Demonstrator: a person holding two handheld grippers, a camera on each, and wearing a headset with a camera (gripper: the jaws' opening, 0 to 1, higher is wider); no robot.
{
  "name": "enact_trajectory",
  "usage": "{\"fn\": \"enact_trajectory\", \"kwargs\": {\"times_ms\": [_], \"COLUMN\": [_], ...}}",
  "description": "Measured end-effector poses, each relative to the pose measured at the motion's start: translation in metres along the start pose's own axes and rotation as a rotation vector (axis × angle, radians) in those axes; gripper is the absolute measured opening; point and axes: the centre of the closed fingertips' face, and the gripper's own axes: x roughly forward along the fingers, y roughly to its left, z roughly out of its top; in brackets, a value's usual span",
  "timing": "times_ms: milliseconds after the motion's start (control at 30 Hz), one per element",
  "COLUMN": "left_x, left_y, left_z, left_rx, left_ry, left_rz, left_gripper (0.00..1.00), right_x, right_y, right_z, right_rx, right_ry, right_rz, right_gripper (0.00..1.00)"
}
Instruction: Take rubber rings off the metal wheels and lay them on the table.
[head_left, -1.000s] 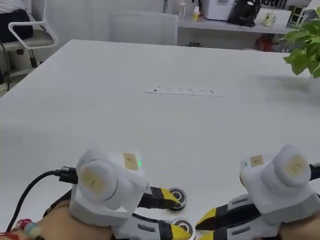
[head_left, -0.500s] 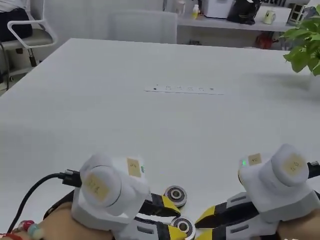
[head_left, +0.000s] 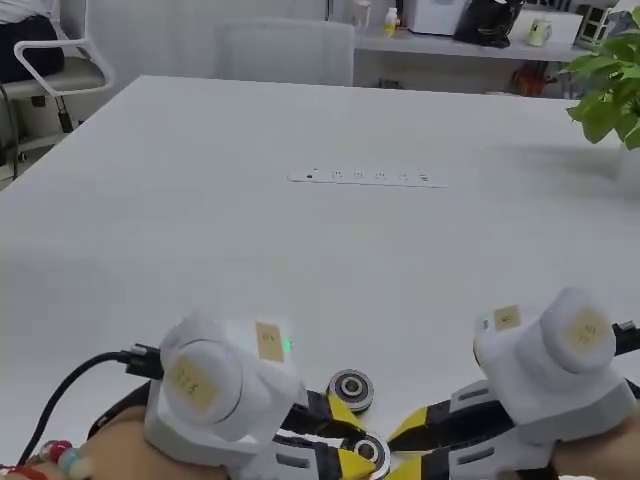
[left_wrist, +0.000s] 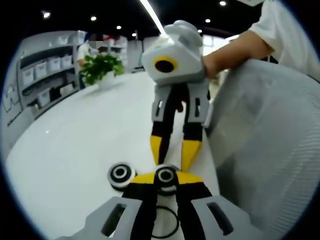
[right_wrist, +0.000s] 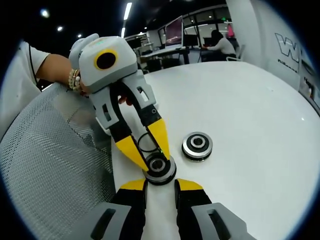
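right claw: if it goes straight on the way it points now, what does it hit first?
Most likely the metal wheel held in the left claw, directly ahead of the right claw.

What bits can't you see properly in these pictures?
Head view: the jaws of the left gripper half cover the held metal wheel, near the bottom edge.
Left gripper view: the rubber ring on the table lies partly under that gripper's jaws.
Both gripper views: jaws cover the held wheel's rim, so I cannot tell if its ring is on.
Head view: marks on the table's strip are too small.
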Motion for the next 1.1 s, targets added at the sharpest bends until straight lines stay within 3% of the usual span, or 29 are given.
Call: {"fn": "enact_trajectory", "kwargs": {"times_ms": [633,700,733,1100], "left_x": [0.001,0.0009,0.0007,0.0009], "left_y": [0.0019,0.002,0.0018,0.0012], "left_z": [-0.0003,-0.0001,-0.0002,0.0002], "left_rx": [-0.01,-0.012,-0.014,-0.023], "left_ry": [-0.01,-0.011,-0.012,-0.016], "left_rz": [0.009,0.01,0.011,0.013], "left_gripper": [0.14,0.14,0.14,0.14], "right_x": [-0.0004,-0.0023,-0.0024,-0.0006], "right_y": [-0.0001,-0.0062,-0.0051,-0.0074], "right_z": [-0.0013,-0.0052,-0.003,-0.004], "right_rx": [-0.098,-0.149,-0.132,-0.074], "right_ry": [0.013,0.042,0.018,0.033], "right_rz": [-0.006,-0.033,-0.032,-0.028], "right_gripper": [0.13,0.02,0.01,0.0]}}
